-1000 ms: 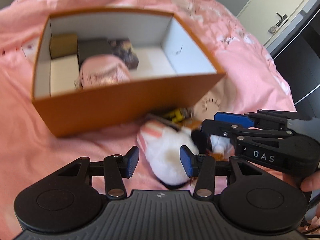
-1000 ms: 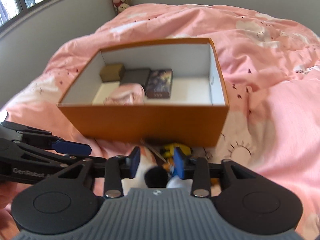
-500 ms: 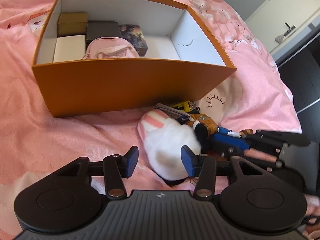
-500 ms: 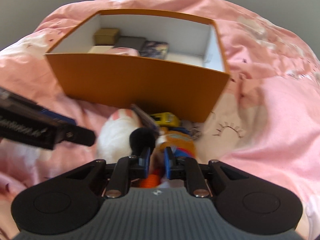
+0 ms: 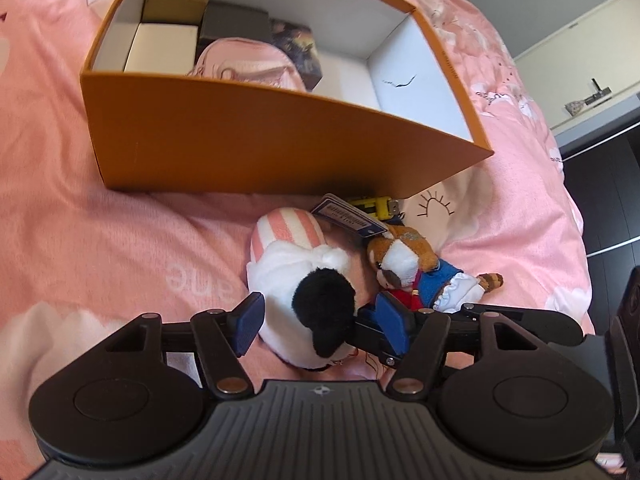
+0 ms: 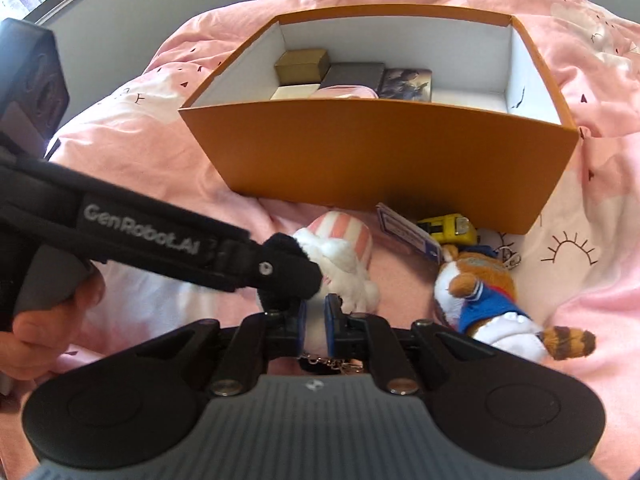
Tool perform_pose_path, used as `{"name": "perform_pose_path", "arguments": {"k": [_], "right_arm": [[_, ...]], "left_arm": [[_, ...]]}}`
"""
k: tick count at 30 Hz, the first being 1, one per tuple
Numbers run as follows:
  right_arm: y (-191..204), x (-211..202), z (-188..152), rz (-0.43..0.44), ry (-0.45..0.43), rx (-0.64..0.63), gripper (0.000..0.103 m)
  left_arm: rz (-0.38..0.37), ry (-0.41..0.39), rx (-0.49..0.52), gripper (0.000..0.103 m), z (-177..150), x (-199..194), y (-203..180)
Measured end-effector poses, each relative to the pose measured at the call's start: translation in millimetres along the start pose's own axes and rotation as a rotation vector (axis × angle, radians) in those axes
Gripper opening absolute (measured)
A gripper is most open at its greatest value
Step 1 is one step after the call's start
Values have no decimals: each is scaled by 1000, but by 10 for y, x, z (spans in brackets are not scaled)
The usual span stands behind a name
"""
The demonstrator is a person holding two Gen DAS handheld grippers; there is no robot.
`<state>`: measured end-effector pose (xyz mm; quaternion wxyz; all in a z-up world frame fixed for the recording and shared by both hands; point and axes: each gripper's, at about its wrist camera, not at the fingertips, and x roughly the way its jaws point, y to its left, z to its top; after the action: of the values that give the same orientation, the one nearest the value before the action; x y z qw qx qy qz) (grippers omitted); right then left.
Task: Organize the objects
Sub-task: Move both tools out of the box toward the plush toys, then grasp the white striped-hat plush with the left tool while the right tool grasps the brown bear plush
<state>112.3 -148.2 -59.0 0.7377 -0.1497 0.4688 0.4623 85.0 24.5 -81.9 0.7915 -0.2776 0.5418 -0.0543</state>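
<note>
A white plush toy with black ears and a pink striped hat [image 5: 296,268] lies on the pink bedspread in front of an orange box [image 5: 256,132]. My left gripper [image 5: 322,322] is open, its jaws on either side of the plush's black ear. My right gripper [image 6: 315,322] is shut on the same white plush [image 6: 340,256] at its lower end. A brown fox plush in blue clothes [image 5: 416,268] lies just right of it, also in the right wrist view [image 6: 484,292]. A yellow toy [image 6: 450,228] sits against the box front.
The orange box [image 6: 380,160] holds a gold box [image 5: 176,2], a white box [image 5: 160,46], a dark grey box [image 5: 234,24], a picture card box [image 5: 296,44] and a pink pouch [image 5: 244,60]. Its right part shows bare white floor. A blue tag [image 5: 346,214] lies by the plush.
The right gripper has shifted left from the fox plush and closed on the white plush. The left gripper has moved closer, straddling the black ear, still open.
</note>
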Motion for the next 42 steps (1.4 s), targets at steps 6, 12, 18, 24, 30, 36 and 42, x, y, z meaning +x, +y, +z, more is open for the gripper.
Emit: {"name": "perform_pose_path", "arguments": {"k": [6, 12, 18, 24, 30, 36, 42], "right_arm": [[46, 6, -8, -9, 4, -14, 12], [-5, -34, -12, -46, 18, 0, 14], [-65, -197, 4, -154, 1, -60, 14], [-89, -341, 57, -272, -25, -199, 36], [-274, -52, 129, -320, 106, -268, 41], [-455, 182, 135, -316, 195, -266, 42], [-533, 167, 131, -293, 206, -218, 39]], "left_arm": [[22, 24, -34, 72, 37, 131, 39], [18, 51, -57, 73, 36, 212, 84], [39, 55, -30, 76, 30, 232, 30], [46, 53, 6, 78, 16, 270, -15], [49, 60, 38, 80, 8, 301, -55], [44, 74, 45, 82, 9, 340, -57], [33, 76, 55, 72, 2, 321, -66]]}}
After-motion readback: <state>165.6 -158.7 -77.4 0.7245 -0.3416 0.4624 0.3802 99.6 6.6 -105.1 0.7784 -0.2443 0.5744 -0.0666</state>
